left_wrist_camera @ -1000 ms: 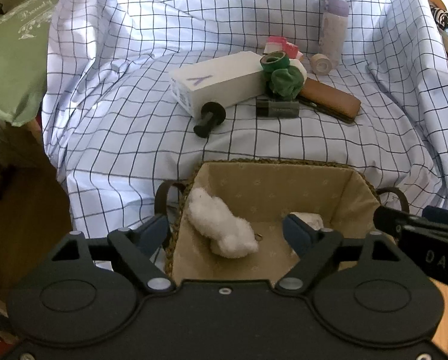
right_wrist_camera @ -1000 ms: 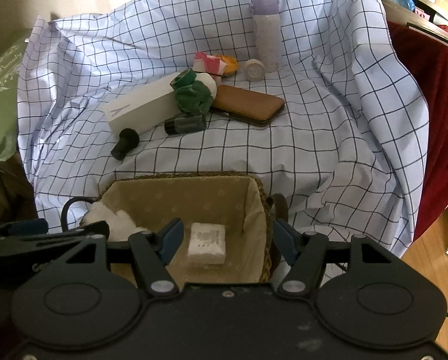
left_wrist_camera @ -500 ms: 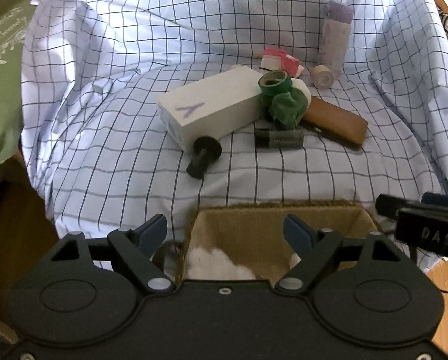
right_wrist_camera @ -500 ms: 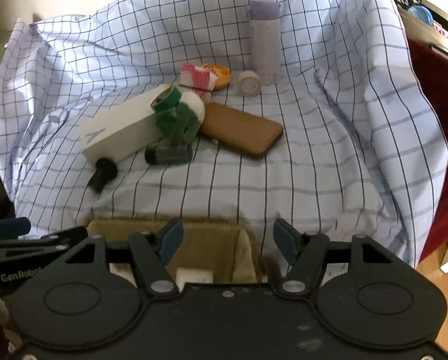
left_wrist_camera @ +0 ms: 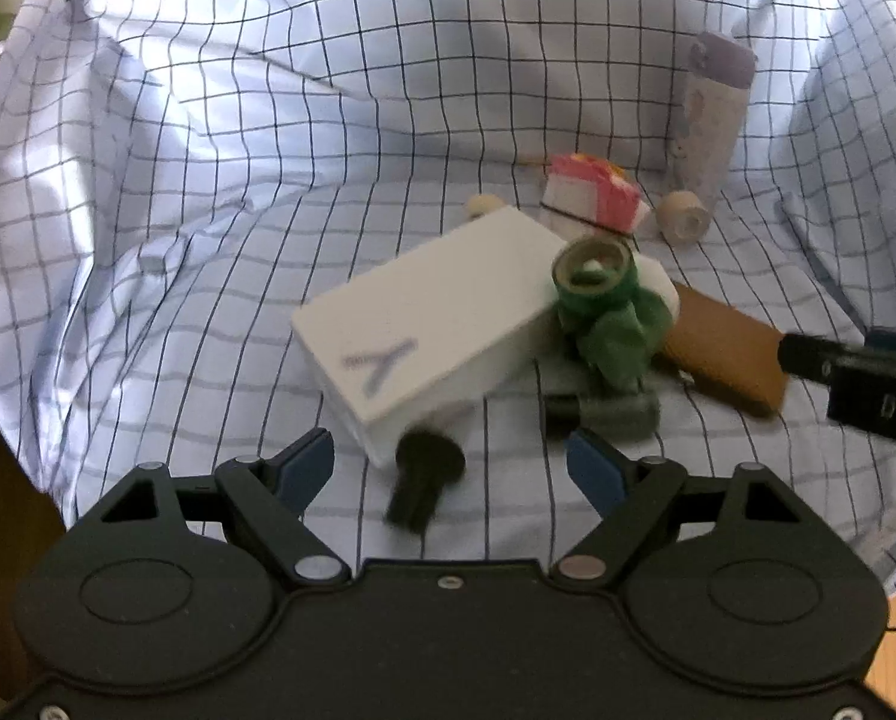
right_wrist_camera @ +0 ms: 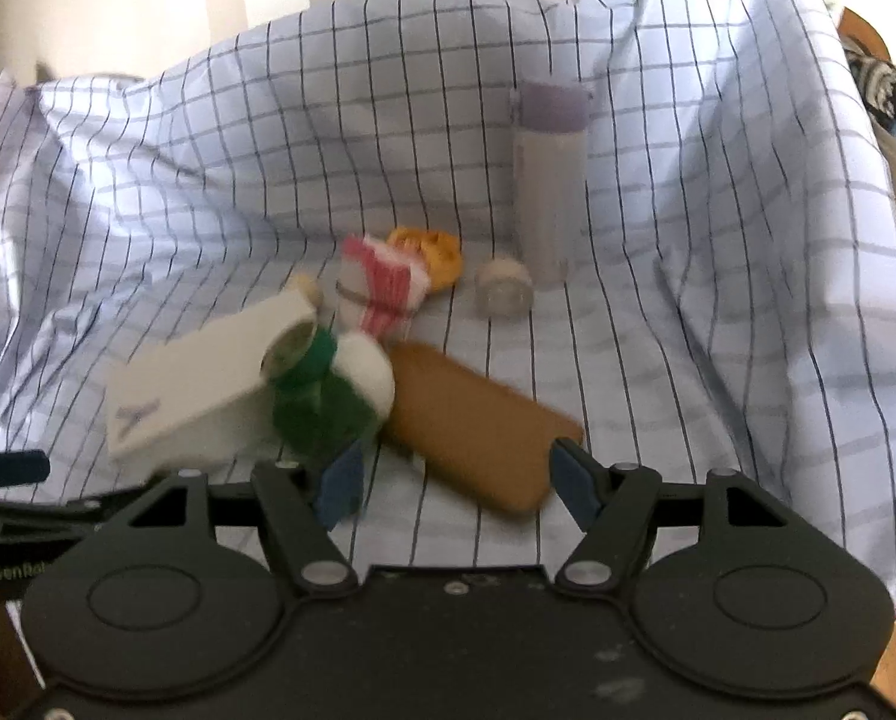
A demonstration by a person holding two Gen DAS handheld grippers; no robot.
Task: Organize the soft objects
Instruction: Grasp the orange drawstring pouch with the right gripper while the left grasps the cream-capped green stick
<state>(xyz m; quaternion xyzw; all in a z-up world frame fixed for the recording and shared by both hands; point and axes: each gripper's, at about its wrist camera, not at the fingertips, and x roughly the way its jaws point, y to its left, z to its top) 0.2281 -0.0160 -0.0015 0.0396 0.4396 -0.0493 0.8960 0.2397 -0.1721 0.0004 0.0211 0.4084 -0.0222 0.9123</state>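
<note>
Checked cloth (left_wrist_camera: pixel 220 192) draped over the seat fills both views now. Basket w/ the white fluffy piece and the pale square pad, in frame 1 s ago, has dropped out the bottom of both cams. Both grippers have moved off the basket and over the clutter pile. Read: two drops done, next pick starting.

L gripper (left_wrist_camera: pixel 451 468): jaws wide, nothing between them but a black knob-handled thing (left_wrist_camera: pixel 424 480) lying on the cloth below; not gripped. R gripper (right_wrist_camera: pixel 457 483): jaws have just been opening a bit, empty; the brown case (right_wrist_camera: pixel 478 438) shows between the pads but lies flat on the cloth, no contact.

Soft stuff left on the cloth:
- green fabric wad (right_wrist_camera: pixel 322 414), leaning on the white box (left_wrist_camera: pixel 430 324), green tape roll (left_wrist_camera: pixel 595 267) on top, white round thing (right_wrist_camera: pixel 367 369) touching it behind
- pink/white folded cloth (right_wrist_camera: pixel 382 291), just behind, next to an orange item (right_wrist_camera: pixel 430 249)

Hard items: lilac-cap bottle (right_wrist_camera: pixel 550 180) upright at back, small pale roll (right_wrist_camera: pixel 505 294) beside it, dark grey cylinder (left_wrist_camera: pixel 604 414).

Guess: green wad is closest to R pads, likely next target. Risk: tape roll rides on it, may tumble when pulled. Frames blurry, so fine contact not certain.
</note>
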